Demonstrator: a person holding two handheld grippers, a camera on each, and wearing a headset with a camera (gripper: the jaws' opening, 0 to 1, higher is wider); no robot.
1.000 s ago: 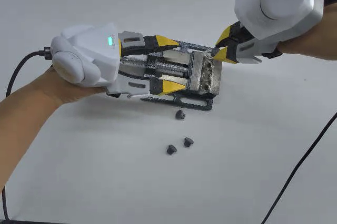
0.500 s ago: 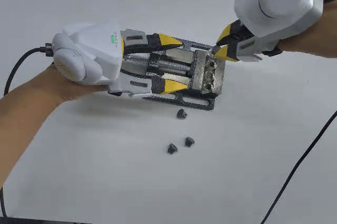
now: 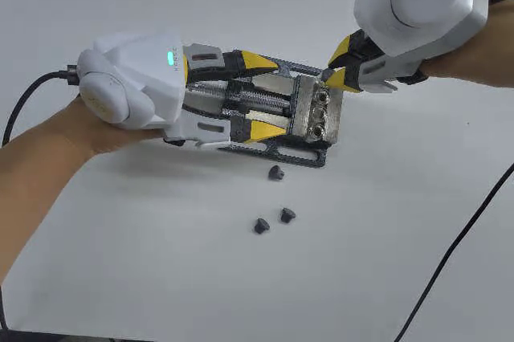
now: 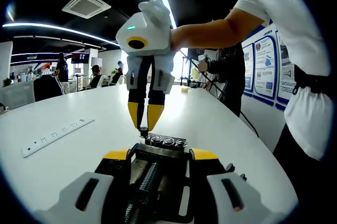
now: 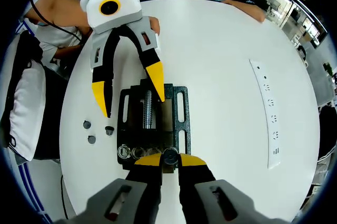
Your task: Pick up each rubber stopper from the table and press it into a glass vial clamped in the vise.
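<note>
— How do the right tongs (image 3: 328,74) stand?

— Narrow. Their yellow tips pinch a dark rubber stopper (image 4: 142,129) right at the mouth of the end vial in the vise (image 3: 305,121).

— How many vials are there?

— Three glass vials (image 4: 168,141) stand upright in a row, clamped between the vise's blocks.

— And the left tongs (image 3: 271,95)?

— Wide apart, with one jaw along each side of the vise and its screw (image 4: 147,182) between them. I cannot tell whether they touch the metal.

— Where are the other stoppers?

— Three loose stoppers (image 3: 275,173) lie on the white tabletop (image 3: 144,262) on the person's side of the vise. One is just beside its base plate and two are paired farther out.

— Anything beyond that?

— A white power strip (image 4: 55,135) lies well apart from the vise.
</note>
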